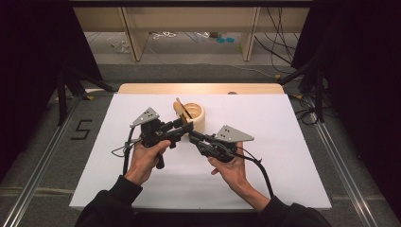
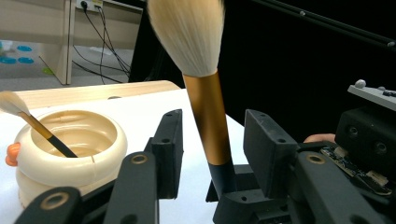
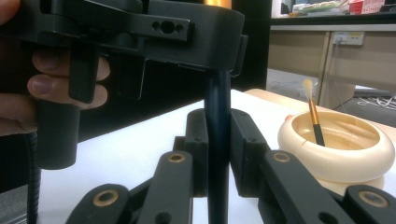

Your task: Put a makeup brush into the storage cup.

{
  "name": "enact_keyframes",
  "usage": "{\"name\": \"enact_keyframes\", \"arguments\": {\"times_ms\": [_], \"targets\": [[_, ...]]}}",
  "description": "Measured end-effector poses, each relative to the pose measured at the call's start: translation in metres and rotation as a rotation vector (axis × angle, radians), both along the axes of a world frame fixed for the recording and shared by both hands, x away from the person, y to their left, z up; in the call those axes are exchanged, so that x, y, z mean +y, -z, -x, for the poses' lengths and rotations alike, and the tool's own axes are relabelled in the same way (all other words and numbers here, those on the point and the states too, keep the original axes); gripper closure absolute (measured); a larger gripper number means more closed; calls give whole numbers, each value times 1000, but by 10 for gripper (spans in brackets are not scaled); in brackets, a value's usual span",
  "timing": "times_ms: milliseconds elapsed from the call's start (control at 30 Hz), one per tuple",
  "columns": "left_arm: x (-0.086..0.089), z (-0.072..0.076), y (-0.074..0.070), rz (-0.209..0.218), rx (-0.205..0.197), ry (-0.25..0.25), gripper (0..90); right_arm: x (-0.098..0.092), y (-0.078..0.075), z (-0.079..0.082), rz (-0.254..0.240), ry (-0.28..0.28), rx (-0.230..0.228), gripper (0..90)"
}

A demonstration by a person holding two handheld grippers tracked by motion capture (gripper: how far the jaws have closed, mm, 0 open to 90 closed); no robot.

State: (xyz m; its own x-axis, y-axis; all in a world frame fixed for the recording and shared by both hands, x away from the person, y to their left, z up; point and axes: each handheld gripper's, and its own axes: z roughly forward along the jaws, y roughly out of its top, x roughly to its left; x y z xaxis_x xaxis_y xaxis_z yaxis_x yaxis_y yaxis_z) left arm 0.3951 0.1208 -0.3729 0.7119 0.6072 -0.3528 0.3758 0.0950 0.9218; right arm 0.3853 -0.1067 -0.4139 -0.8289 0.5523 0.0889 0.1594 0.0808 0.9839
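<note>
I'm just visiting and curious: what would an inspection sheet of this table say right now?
Surface: white sheet on a wooden table, clean.
Job's things: big brush, upright, bristles up; cream pot with a small brush leaning in it.
Clutter: nothing seen.
Grippers: right gripper, jaws clamped on the big brush's dark lower end; left gripper, jaws either side of its golden handle, gaps showing, not pressing.
Cables: one cable trails from each gripper; loose floor cables behind the table.
Surroundings: black curtains on both sides, wooden furniture beyond, a "5" marked on the floor.
</note>
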Motion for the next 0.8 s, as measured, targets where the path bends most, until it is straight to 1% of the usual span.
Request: {"name": "enact_keyframes", "arguments": {"times_ms": [100,200,267,300,367,400,600,667,767,800], "targets": [[0,-1,1,12,1,-3,601,1,1,1,-8,-10,22,789],[1,-1,1,21,-4,-7,623,1,1,1,-19,-9,28,789],[1,-1,1,29,-4,-7,634,2,1,1,-22,-9,29,789],[1,-1,1,31,-3,-9,639,1,1,0,-23,-3,7,789],[1,-1,1,35,-7,-10,649,1,2,0,-24,0,12,789],[1,0,1,37,-7,-11,653,1,1,0,-16,-4,16,789],[1,-1,2,54,3,-16,678,1,2,0,-27,-11,18,789],[1,-1,3,62,6,-11,690,2,2,0,-26,-9,20,789],[1,-1,3,64,3,-11,731,2,2,1,-24,-9,21,788],[1,-1,4,71,7,-7,740,2,2,1,-28,-14,19,789]]}}
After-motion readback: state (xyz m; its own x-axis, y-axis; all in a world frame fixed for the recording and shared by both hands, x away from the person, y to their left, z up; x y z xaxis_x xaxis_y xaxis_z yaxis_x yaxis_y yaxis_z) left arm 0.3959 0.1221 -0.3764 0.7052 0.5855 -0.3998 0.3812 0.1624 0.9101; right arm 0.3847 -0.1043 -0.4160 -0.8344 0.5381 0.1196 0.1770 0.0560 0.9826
